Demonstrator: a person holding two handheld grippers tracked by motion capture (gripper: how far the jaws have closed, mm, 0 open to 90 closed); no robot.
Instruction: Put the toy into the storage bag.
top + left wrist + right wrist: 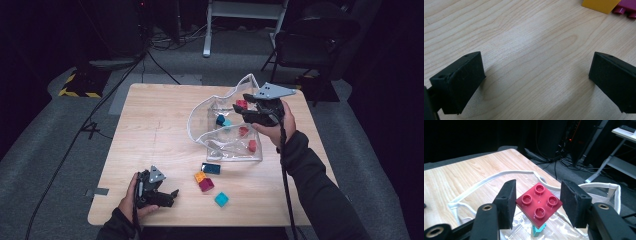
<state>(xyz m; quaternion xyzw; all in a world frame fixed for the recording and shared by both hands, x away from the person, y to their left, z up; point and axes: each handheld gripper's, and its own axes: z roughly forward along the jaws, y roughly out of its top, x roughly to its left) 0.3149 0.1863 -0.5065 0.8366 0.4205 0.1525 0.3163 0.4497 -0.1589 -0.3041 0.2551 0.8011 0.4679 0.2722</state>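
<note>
My right gripper (239, 106) hovers over the mouth of a clear plastic bag (200, 112) at the table's back right. It is shut on a red four-stud brick (532, 208), gripped corner to corner between the two pads, with my right gripper (539, 195) pointing toward the table's far side. Under it, inside the bag, lies a teal brick (537, 230). The bag also holds a blue brick (220, 119) and two red ones (243, 131). My left gripper (172, 196) rests at the front left of the table. Its jaws stand wide apart over bare wood, so my left gripper (536, 80) is open.
Loose bricks lie in front of the bag: a flat blue one (211, 168), an orange one (200, 176), a magenta one (206, 185) and a teal one (221, 199). The bag's white rim (499, 175) curls up toward the far edge. A chair (310, 45) stands beyond the table.
</note>
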